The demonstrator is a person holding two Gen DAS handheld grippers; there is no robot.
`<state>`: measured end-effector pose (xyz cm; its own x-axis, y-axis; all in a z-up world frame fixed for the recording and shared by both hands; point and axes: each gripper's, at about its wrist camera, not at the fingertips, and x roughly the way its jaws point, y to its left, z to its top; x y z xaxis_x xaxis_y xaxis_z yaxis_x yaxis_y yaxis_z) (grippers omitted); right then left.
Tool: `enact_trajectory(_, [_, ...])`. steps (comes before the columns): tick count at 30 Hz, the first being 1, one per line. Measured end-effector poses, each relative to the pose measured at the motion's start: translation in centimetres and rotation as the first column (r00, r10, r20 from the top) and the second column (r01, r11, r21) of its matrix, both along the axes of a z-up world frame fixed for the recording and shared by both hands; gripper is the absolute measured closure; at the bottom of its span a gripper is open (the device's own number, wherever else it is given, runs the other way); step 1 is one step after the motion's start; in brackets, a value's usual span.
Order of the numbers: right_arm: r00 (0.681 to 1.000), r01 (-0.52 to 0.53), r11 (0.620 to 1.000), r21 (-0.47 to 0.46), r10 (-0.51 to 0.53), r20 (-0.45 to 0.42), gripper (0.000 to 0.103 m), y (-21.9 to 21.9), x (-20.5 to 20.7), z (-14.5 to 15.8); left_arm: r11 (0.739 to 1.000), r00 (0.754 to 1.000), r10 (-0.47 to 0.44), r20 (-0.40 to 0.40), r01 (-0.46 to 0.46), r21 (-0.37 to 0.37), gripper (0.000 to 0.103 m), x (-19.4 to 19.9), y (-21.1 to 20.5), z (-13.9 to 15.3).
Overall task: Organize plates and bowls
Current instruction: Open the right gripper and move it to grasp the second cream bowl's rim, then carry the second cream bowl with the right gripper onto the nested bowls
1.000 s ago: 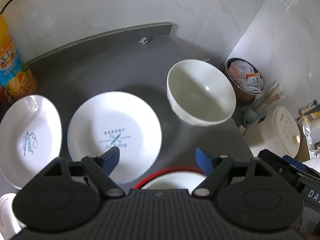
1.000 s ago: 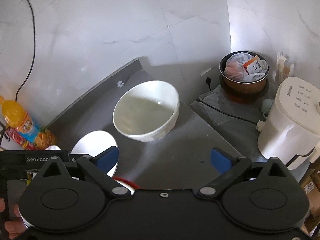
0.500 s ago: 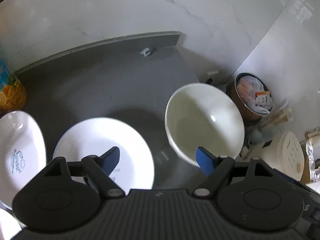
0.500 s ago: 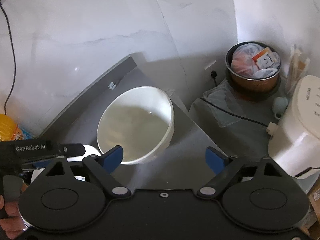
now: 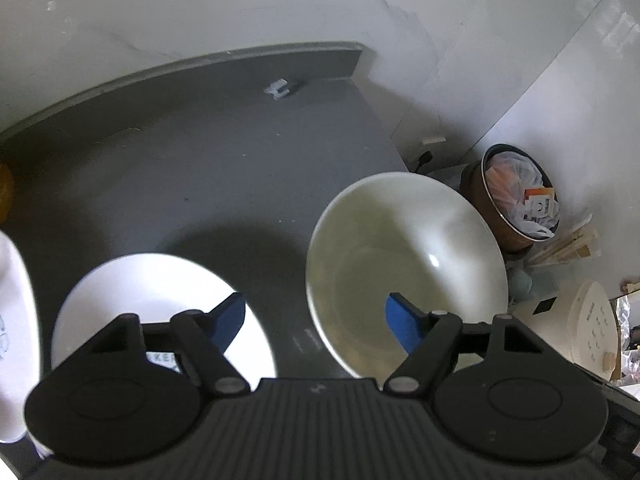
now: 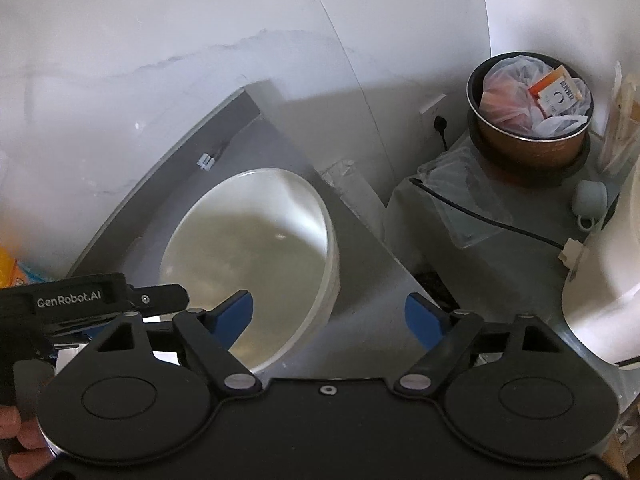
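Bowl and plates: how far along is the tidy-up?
Nothing looks stacked yet. The white bowl sits alone on the grey counter, the plate lies flat beside it, and a second plate shows at the left edge. Both the left gripper and right gripper are open and empty, closing on the bowl. Grasping and all stacking remain.
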<state>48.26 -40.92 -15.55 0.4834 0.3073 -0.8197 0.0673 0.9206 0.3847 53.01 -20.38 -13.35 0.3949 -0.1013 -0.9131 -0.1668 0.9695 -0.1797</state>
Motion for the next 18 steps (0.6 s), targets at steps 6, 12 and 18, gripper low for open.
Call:
enact_trajectory(6, [0.999,0.000,1.000,0.019,0.001,-0.035,0.028,0.0,1.0,-1.3,0.999,0.998,0.043,-0.035,-0.043,-0.006,0.040,1.0,-0.3,-1.7])
enact_trajectory(12, [0.997,0.008,0.995,0.103,-0.001,-0.072,0.072,0.0,1.3,-2.8,0.995,0.993,0.081,-0.085,-0.085,-0.046,0.080,0.7,-0.2,-3.8])
enact_trajectory(18, [0.997,-0.031,0.997,0.065,0.036,-0.074,0.082,1.3,1.1,-1.9,0.988,0.988,0.113,-0.102,-0.123,-0.095,0.092,-0.6,0.3,-3.9])
